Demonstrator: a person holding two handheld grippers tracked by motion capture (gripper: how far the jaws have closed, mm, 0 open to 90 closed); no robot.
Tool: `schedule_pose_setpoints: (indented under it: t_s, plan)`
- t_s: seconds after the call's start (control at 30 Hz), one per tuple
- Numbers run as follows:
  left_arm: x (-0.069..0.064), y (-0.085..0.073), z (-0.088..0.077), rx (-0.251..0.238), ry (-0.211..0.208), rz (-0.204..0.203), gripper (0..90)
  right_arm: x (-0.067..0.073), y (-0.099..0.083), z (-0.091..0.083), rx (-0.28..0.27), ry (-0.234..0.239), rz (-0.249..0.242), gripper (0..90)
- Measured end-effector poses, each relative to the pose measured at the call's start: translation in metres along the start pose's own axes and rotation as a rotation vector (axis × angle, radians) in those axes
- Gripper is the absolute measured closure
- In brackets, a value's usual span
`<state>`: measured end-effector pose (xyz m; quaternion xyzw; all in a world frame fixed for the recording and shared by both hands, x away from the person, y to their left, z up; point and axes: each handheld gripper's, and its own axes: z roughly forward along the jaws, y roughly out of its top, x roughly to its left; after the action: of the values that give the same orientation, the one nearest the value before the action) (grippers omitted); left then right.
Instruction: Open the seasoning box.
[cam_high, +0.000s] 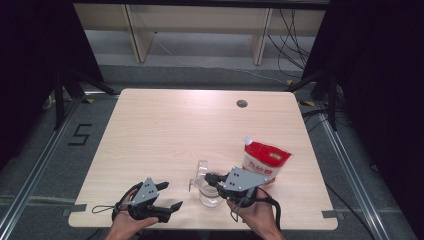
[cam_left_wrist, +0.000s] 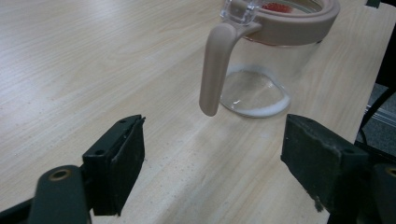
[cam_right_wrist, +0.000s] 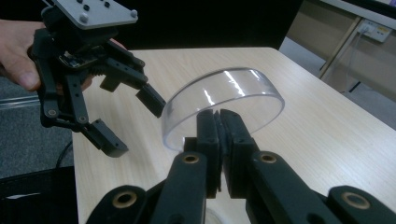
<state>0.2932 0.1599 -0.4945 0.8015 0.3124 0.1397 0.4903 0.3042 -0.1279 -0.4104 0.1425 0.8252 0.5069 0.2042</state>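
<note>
While right gripper (cam_right_wrist: 219, 119) pinches clear lid (cam_right_wrist: 224, 100) above jar (cam_left_wrist: 271, 60), left gripper (cam_left_wrist: 212, 140) gapes empty beside jar handle (cam_left_wrist: 215, 70). Pouch (cam_high: 265, 160) behind jar. Risk: thin-edge pinch slips, lid drops onto jar.

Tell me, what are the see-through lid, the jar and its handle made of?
Lid: probably clear plastic, glossy, with bright glints on its rim. Jar: clear glass or plastic; the table shows through it. Handle: matte beige, likely plastic or silicone, with no shine.
</note>
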Motion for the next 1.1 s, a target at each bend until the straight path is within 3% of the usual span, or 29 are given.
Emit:
schedule_pose_setpoints:
  t_s: [0.23, 0.5, 0.57, 0.67, 0.93, 1.1]
  plan:
    - [0.003, 0.001, -0.003, -0.005, 0.005, 0.043, 20.6, 0.004, 0.006, 0.007, -0.001, 0.007, 0.001, 87.5]
    - [0.002, 0.001, -0.003, -0.018, -0.002, 0.034, 20.6, 0.007, 0.008, 0.015, 0.002, 0.027, -0.012, 87.4]
    - [0.000, 0.000, -0.002, -0.014, -0.001, 0.006, 20.6, 0.007, 0.009, 0.016, 0.005, 0.033, -0.014, 87.0]
    - [0.001, 0.000, -0.003, -0.013, 0.001, 0.016, 20.5, 0.007, 0.008, 0.015, 0.000, 0.028, -0.015, 85.9]
    - [0.001, 0.000, -0.005, -0.015, 0.010, 0.014, 20.5, -0.005, -0.015, -0.008, -0.036, 0.001, 0.017, 73.2]
    - [0.001, 0.001, -0.005, -0.008, 0.015, 0.008, 20.2, -0.012, -0.033, -0.023, -0.048, -0.019, 0.077, 65.8]
